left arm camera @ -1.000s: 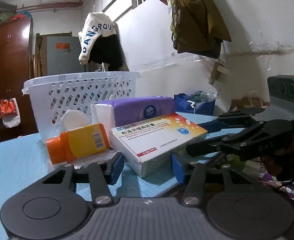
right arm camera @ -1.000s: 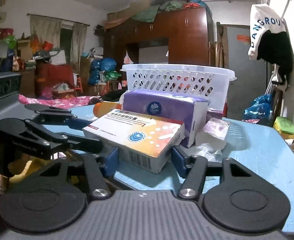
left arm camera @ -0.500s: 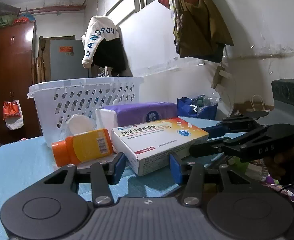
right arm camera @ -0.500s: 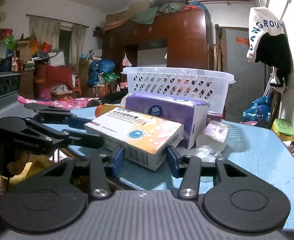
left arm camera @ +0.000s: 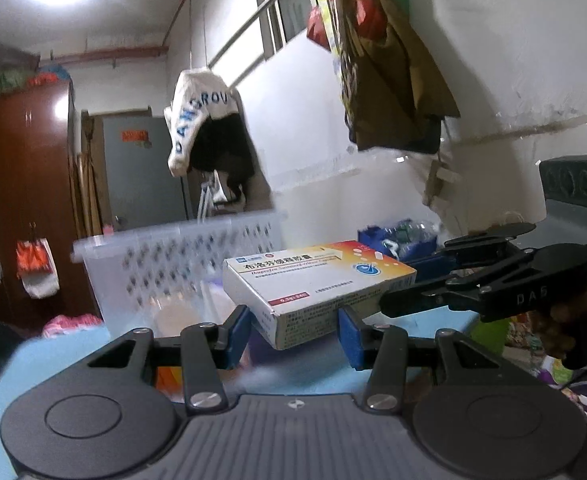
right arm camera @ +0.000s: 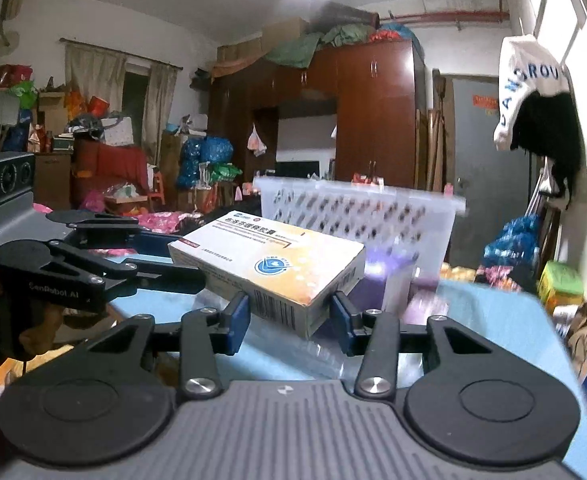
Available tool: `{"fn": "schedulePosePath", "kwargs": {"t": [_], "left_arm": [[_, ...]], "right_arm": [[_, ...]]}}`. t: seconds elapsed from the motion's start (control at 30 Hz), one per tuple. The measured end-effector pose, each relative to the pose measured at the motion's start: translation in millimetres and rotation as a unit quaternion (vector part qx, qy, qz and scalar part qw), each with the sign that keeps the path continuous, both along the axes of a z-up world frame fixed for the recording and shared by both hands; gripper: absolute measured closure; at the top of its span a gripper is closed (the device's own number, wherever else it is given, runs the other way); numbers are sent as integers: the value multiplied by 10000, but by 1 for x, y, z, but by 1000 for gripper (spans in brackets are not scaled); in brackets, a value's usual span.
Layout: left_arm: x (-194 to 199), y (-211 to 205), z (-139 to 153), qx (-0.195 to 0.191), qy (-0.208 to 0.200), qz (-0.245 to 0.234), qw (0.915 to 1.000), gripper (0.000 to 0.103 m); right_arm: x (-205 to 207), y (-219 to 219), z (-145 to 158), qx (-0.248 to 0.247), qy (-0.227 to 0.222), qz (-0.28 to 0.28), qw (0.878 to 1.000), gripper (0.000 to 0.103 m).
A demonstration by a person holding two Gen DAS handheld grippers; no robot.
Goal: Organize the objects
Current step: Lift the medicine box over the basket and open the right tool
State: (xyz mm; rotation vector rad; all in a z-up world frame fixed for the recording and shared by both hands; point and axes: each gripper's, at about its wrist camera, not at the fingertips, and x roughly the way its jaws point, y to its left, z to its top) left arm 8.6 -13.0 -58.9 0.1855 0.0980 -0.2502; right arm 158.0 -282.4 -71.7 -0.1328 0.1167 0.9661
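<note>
The left gripper [left arm camera: 293, 330] was closed on one end of a white-and-orange cardboard medicine box [left arm camera: 317, 284], its blue pads [left arm camera: 351, 336] pressed against the two sides of the carton. The right gripper [right arm camera: 289, 316] clamped the opposite end of the same box [right arm camera: 269, 268] between its own blue pads [right arm camera: 237, 318]. Each gripper showed in the other's camera: the right gripper [left arm camera: 473, 280] reached in from the right side of the left wrist view, and the left gripper [right arm camera: 93, 268] reached in from the left side of the right wrist view.

The box hung in the air between the two grippers, tilted slightly, above the light blue desk [right arm camera: 473, 312] and not touching it. Just behind the box stood a white perforated plastic laundry basket [left arm camera: 173, 264], blurred by motion, on the far part of the desk. A purple soft tissue pack [right arm camera: 381, 276] lay on the desk between the box and the basket, also blurred; in the left wrist view something orange [left arm camera: 169, 376] showed low behind the gripper's left finger, too hidden to identify.

Farther out, a white garment with blue lettering [left arm camera: 201, 120] hung on the wall, and a dark red wooden wardrobe [right arm camera: 373, 120] stood behind the basket.
</note>
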Motion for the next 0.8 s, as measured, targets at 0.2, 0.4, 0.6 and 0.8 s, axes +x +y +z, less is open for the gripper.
{"fn": "schedulePosePath", "kwargs": {"t": [0.2,0.4,0.6,0.8], "left_arm": [[39,9,54,44,-311,206,9993,52],[124,38,104,-118,9,540,9985,52],[199,71,111,-462,646,862,9931,52],[197,83,106,-586,455,1283,9890,8]], "right_arm": [[39,23,54,-47,-309,-62,9995,56],[116,73,97,-214,40,-143,9997,55],[178,121,95,-527,583,-301,9965,55],[172,137,79,-998,279,-869,9908,10]]}}
